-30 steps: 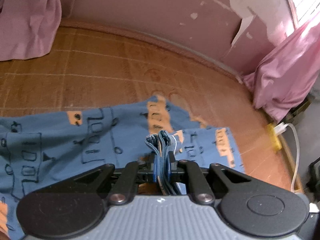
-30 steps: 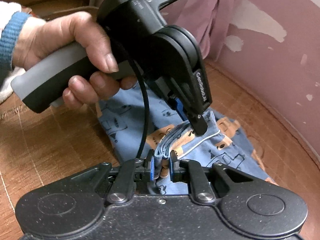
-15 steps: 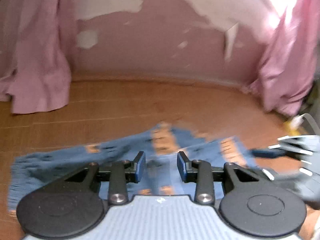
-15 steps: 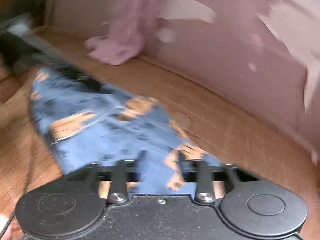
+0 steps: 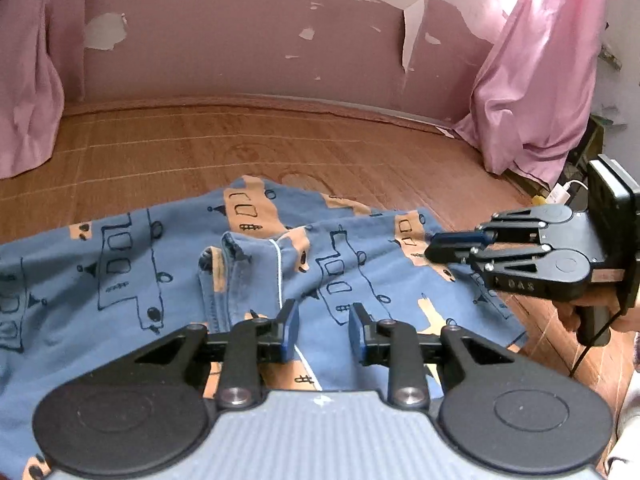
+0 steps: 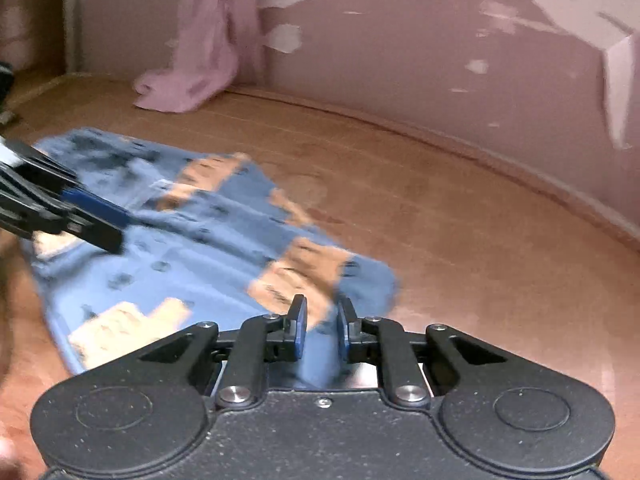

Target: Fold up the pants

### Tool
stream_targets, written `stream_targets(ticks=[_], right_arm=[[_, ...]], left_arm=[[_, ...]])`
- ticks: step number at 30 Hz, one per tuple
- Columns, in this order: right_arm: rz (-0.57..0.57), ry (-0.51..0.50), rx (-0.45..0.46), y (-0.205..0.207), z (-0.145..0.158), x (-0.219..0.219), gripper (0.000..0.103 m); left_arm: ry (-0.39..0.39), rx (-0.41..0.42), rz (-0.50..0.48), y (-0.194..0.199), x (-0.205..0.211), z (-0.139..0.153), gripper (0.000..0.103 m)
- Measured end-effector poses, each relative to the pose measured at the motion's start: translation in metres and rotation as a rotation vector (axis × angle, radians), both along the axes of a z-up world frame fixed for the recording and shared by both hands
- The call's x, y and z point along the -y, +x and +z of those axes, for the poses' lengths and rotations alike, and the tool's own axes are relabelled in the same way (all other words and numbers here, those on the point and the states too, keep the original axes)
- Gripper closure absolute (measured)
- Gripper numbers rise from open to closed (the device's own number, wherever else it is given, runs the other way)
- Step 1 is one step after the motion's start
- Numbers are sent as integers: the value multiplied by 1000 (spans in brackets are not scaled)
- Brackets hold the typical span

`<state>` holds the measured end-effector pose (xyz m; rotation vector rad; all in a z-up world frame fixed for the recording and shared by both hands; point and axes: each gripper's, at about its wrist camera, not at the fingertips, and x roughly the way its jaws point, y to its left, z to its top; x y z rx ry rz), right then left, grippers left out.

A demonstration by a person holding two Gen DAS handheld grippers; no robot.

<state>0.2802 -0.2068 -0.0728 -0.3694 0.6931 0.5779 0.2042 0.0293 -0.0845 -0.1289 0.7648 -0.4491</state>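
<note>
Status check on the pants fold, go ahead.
Left tool open, right tool open, both empty. Blue patterned pants lying on the wooden floor, waistband edge rumpled. Nothing in the way.

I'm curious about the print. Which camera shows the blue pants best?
The left wrist view: the pants are sharp there, their drawn outlines clear. In the right wrist view the same pants are blurred, showing only blue and orange patches.

Pants (image 5: pixel 168 280) lie on the mat (image 5: pixel 280 152), curtains (image 5: pixel 532 92) behind
</note>
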Motion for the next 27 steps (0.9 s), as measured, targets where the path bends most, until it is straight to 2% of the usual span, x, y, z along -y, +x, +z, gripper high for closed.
stream_targets(ticks=[4,5,9,11,12,14,15,16,18,19,21,24,26,27], right_arm=[[-3,-36,-14,8,3,0,87],[2,-48,-3,4,6,-4,86],[31,41,20,-14,16,-12,78],[27,51,26,-6,13,-23,74],[21,68,22,-1,11,-26,74],[-23,98,-36,20,2,-30,73],[-47,110,-73,29,-3,-30,72],[-62,140,-79,33,-3,-29,72],[-69,136,-96,33,0,-28,70],[-63,131,-89,30,3,-29,65],[-21,115,-66,13,10,-30,58],[38,91,-43,-22,18,-35,49],[87,78,-31,-44,20,-42,44],[115,62,-19,-54,19,-48,36]], left_arm=[[31,-21,-27,5,3,5,71],[22,-21,-27,5,-1,6,70],[-69,14,17,6,-17,10,70],[-99,46,54,9,-23,12,69],[-103,37,68,13,-26,10,70],[-97,-10,101,23,-31,4,71],[-105,-25,109,25,-34,2,76],[-111,-27,117,24,-37,1,78],[-127,-32,129,20,-42,2,79],[-145,-24,142,13,-45,4,78],[-173,-7,158,-2,-48,8,62],[-141,12,160,-31,-45,11,62],[-76,16,160,-46,-39,9,62],[-44,14,161,-52,-36,6,62]])
